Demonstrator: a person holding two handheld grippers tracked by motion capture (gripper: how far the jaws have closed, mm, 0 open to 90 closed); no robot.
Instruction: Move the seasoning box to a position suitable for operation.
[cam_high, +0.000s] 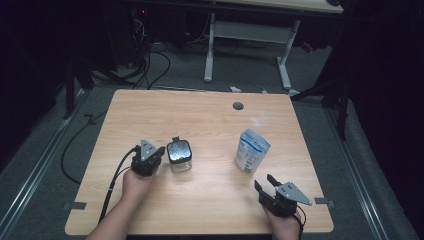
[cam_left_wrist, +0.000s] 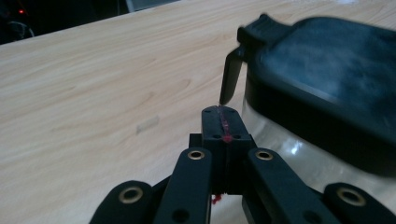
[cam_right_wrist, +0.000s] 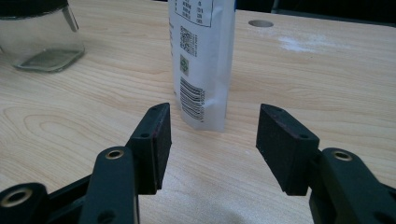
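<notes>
A square glass jar (cam_high: 179, 161) with a black clip lid (cam_left_wrist: 327, 84) stands left of the table's middle. My left gripper (cam_high: 159, 152) sits just to the left of the jar. Its jaws are pressed together with nothing between them, its fingertips (cam_left_wrist: 223, 122) close beside the lid's latch. A white and blue pouch (cam_high: 251, 151) stands upright to the right of the middle. Near the front right corner my right gripper (cam_high: 265, 183) is open, pointing at the pouch (cam_right_wrist: 201, 60) from a short distance, and its fingers (cam_right_wrist: 154, 140) hold nothing. The jar (cam_right_wrist: 39, 42) shows far left in the right gripper view.
The wooden table (cam_high: 200, 115) has a round cable hole (cam_high: 238, 106) near its far edge and a pale smudge (cam_right_wrist: 299, 43) beside it. A white desk frame (cam_high: 247, 31) and cables (cam_high: 150, 60) lie on the floor beyond. Bare tabletop lies between jar and pouch.
</notes>
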